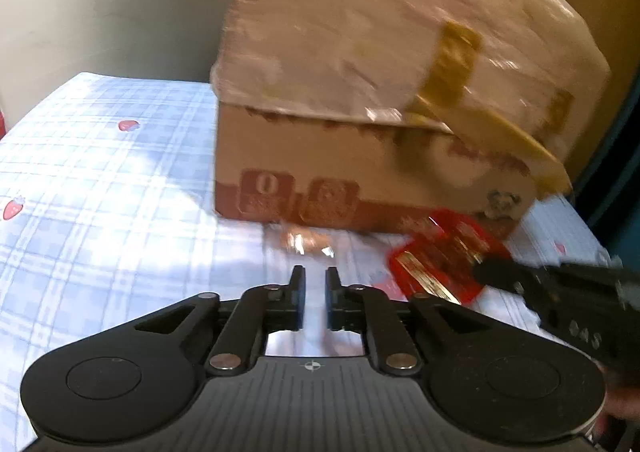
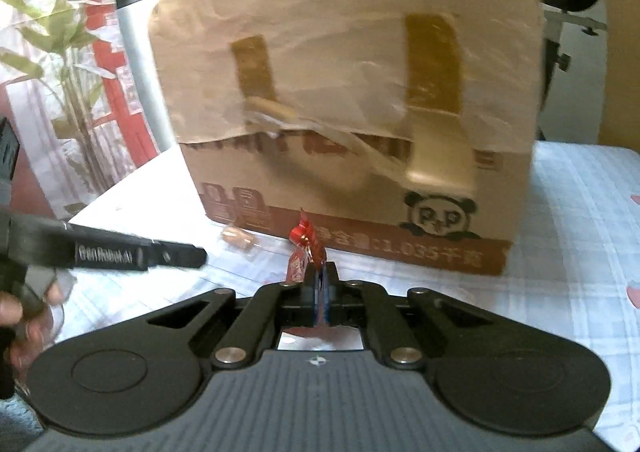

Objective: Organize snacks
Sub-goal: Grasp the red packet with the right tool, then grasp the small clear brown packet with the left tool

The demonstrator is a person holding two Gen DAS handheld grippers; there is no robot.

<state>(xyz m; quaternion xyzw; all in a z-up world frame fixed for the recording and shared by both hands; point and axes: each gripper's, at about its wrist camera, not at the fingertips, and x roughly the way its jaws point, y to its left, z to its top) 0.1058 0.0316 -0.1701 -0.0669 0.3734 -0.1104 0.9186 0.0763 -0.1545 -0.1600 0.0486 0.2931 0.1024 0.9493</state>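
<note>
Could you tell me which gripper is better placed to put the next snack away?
Probably the right gripper: it is already clamped on the red foil snack packet facing the tall cardboard box. The left gripper looks shut and empty.

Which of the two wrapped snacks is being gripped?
The red foil snack packet, pinched in the right gripper; the small brown clear-wrapped snack lies on the checked cloth.

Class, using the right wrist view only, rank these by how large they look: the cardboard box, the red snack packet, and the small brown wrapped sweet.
1. cardboard box, far the largest.
2. red snack packet, though the right gripper hides part.
3. brown wrapped sweet, slightly smaller; blurred, so uncertain.
</note>
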